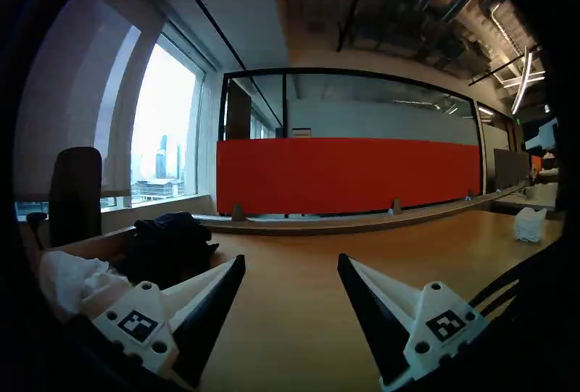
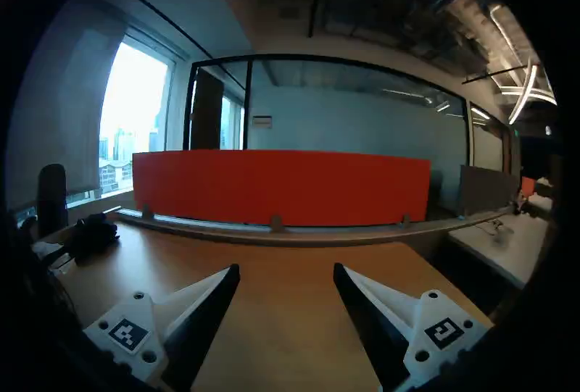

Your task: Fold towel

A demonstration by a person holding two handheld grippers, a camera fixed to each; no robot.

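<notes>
One desk (image 1: 304, 305) holds one dark cloth heap (image 1: 168, 247), one white towel (image 1: 72, 280) and one white crumpled bundle (image 1: 529, 224); one red divider (image 1: 348, 174) and one chair (image 1: 75, 193) stand nearby.

No text is legible. The sign (image 1: 301, 132) on the glass wall (image 1: 377, 106) is too small to read. The left claw (image 1: 290, 257) and right claw (image 2: 286, 266) carry only patterned squares (image 1: 138, 324).

Left gripper view: a white cloth (image 1: 69, 280) is partly hidden behind a finger (image 1: 196, 296) of the left gripper (image 1: 291, 258) and cut off by the edge. The dark heap (image 1: 168, 247) beside it is too shadowed to identify, and a white crumpled thing (image 1: 529, 224) at far right is too small to tell. In the right gripper view the dark heap (image 2: 90, 235) is small and dim.
</notes>
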